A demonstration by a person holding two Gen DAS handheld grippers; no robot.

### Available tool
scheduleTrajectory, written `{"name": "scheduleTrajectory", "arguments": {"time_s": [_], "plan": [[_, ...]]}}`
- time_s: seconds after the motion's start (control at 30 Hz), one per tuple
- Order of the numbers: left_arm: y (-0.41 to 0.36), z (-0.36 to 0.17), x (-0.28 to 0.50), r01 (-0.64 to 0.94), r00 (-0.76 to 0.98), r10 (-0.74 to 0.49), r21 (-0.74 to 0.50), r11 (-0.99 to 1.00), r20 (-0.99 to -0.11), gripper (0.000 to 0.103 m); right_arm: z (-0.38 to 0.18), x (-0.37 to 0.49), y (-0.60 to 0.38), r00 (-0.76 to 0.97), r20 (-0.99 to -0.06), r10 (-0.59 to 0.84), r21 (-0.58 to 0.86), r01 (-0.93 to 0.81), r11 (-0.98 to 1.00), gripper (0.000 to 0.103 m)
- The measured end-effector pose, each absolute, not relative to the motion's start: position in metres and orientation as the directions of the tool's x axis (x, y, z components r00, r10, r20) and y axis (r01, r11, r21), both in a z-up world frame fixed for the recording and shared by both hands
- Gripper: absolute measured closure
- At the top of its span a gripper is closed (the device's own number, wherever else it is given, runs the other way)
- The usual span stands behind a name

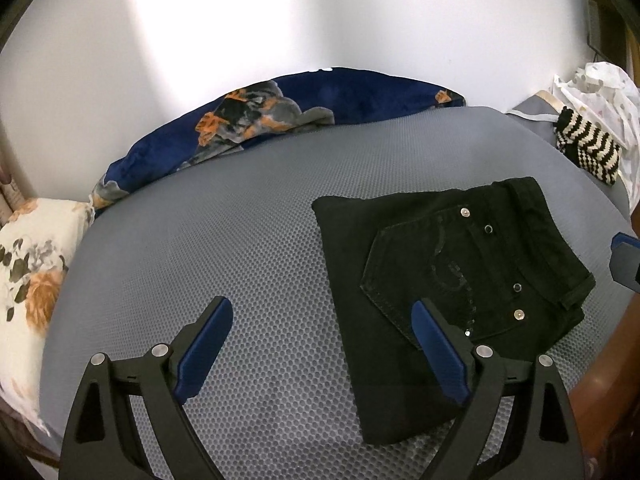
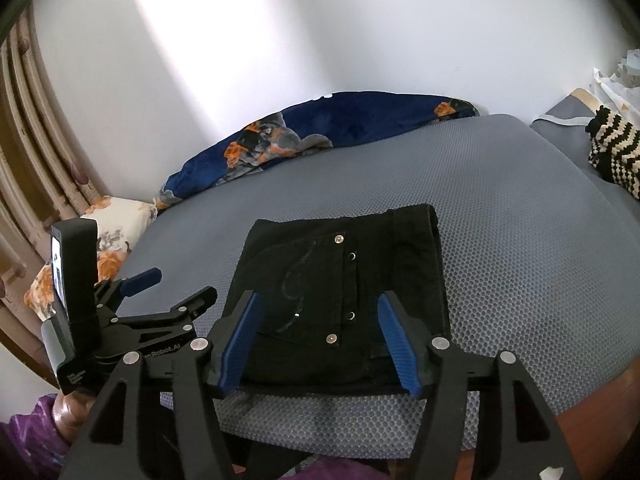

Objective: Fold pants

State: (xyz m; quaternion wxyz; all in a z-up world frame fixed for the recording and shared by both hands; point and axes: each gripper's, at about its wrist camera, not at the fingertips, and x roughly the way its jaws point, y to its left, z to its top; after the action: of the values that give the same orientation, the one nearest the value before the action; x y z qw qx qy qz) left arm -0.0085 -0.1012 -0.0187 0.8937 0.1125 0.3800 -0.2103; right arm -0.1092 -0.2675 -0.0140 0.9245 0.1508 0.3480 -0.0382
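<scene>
Both my left hand-held gripper (image 1: pixel 322 344) and right hand-held gripper (image 2: pixel 318 340) gape empty over the folded black pants (image 2: pixel 340 300) just ahead: thick, limp denim, so I'd pinch a stacked edge.

Folded black pants (image 1: pixel 432 280) on grey mattress (image 1: pixel 240 240)

Location is a home bedroom, identified by a bed with a grey mesh-textured mattress cover (image 1: pixel 240 240), a floral pillow (image 1: pixel 32 264), a navy floral blanket (image 1: pixel 280 112) against the white wall, and curtains (image 2: pixel 24 152).
</scene>
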Motion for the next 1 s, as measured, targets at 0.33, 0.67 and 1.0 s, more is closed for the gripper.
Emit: {"name": "scheduleTrajectory", "arguments": {"time_s": [0.33,0.67,1.0], "plan": [[-0.093,-0.023,-0.007,0.457,0.611,-0.301,0.016,0.889,-0.732,0.012,-0.019,-0.115,-0.274,0.750,-0.661,0.023,0.275,0.214,0.937,0.037],[-0.037,-0.042,0.008,0.392,0.546,-0.354,-0.142,0.909,-0.759,0.012,-0.036,-0.132,-0.317,0.719,-0.692,-0.060,0.286,0.350,0.892,0.029],[0.010,-0.072,0.000,0.394,0.445,-0.463,-0.296,0.870,-0.767,0.012,-0.048,-0.141,-0.314,0.710,-0.704,-0.035,0.323,0.363,0.874,0.029]]}}
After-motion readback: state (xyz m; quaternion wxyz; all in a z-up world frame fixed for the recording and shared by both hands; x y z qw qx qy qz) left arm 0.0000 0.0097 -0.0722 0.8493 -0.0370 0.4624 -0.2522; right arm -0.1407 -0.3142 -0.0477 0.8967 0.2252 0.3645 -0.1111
